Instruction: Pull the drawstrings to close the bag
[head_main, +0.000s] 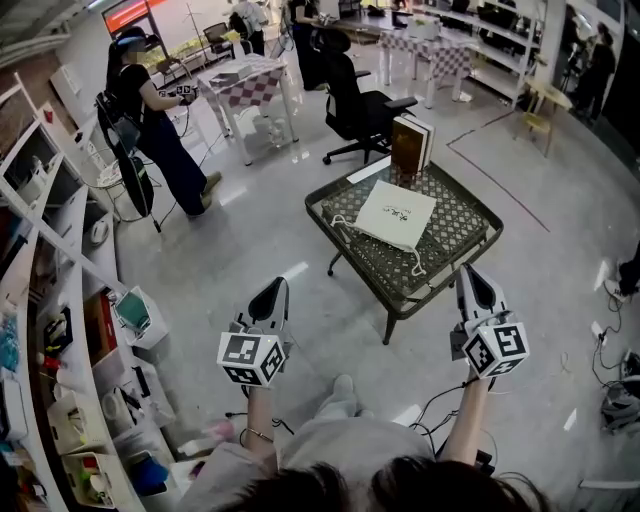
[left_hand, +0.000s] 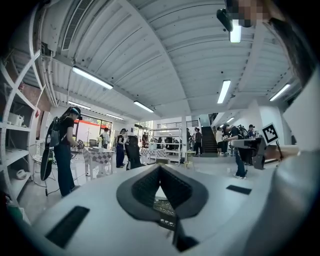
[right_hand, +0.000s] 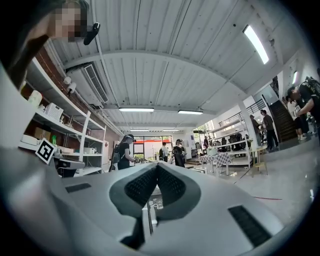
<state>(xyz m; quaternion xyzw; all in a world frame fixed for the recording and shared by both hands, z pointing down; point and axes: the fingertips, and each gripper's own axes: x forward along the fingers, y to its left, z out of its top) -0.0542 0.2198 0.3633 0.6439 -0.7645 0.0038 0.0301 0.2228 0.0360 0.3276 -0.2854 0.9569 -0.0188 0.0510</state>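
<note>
The left tongs and right tongs are shut and empty, so open them near the bag on the surface and grab 1 string each.

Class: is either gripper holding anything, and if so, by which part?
Nothing is held. The left gripper and right gripper are both shut and empty, apart from the pale cloth drawstring bag on the dark lattice-top table.

A low dark table with lattice top bears a pale drawstring bag and what seem upright books.
</note>
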